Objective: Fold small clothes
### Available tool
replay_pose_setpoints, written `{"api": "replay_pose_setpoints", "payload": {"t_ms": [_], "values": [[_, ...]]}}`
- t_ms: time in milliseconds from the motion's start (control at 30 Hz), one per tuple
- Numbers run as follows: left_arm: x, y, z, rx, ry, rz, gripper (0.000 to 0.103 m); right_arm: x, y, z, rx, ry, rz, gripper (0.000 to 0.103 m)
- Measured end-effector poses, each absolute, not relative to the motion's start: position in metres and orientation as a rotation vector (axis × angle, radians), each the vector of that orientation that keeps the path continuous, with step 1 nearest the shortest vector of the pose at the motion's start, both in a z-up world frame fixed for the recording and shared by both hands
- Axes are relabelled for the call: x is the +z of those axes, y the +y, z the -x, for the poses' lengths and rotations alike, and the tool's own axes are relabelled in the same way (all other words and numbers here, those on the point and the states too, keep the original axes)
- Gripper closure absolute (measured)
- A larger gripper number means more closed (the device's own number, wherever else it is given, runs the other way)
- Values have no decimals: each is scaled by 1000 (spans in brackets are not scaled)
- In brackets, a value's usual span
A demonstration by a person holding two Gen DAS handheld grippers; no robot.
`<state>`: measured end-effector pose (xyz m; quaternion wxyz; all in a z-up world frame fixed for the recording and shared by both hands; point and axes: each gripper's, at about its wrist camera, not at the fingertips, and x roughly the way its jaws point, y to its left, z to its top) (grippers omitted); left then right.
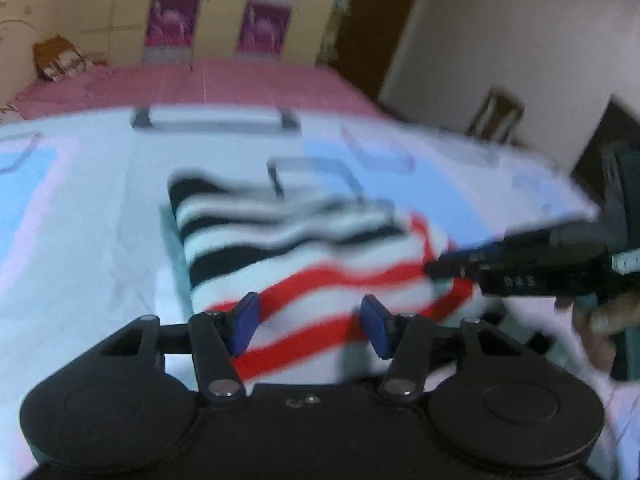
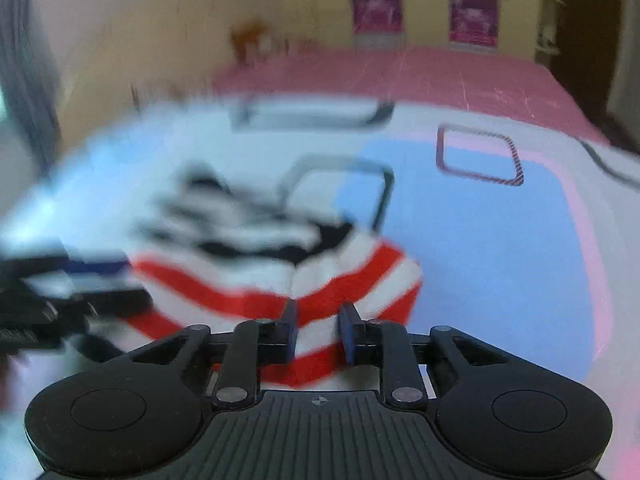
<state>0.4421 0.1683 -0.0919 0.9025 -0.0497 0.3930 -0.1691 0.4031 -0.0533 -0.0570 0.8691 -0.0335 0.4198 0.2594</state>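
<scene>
Striped knit cloth, red and white at the near end and black and white at the far end, is the small garment (image 1: 312, 256) to be folded. It lies bunched on a bed sheet (image 1: 88, 240) printed in white, blue and pink. The left tool (image 1: 310, 322) is held with its jaws apart around the red-striped edge, and no firm grip is seen. The right tool (image 2: 318, 330) has its jaws much closer together with red-striped cloth between them, but because of blur it cannot be told if the cloth is pinched. A fold seems to be in hand, with the near edge being taken. Next, both corners should probably be gripped firmly, then carried together over the black stripes.
</scene>
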Motion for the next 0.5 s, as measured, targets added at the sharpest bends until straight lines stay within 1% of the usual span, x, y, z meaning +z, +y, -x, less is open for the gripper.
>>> {"api": "replay_pose_setpoints", "payload": {"t_ms": [33, 100, 200, 267, 300, 400, 467, 500], "values": [[-95, 166, -440, -350, 795, 90, 48, -63, -53, -404, 528, 854, 95, 81], [-94, 165, -439, -351, 796, 83, 48, -63, -57, -408, 517, 881, 52, 81], [-93, 170, -437, -358, 795, 88, 48, -65, -58, -404, 527, 864, 64, 81], [-81, 171, -428, -350, 775, 83, 56, -57, -65, -400, 521, 860, 27, 81], [-75, 173, -422, -362, 755, 87, 57, -48, -70, -393, 529, 840, 16, 81], [-58, 172, -386, -393, 704, 98, 57, -23, -84, -355, 597, 785, 21, 81], [-54, 167, -369, -420, 696, 89, 61, -18, -86, -331, 638, 771, 55, 81], [-57, 162, -365, -431, 706, 74, 59, -19, -87, -322, 651, 781, 75, 81]]}}
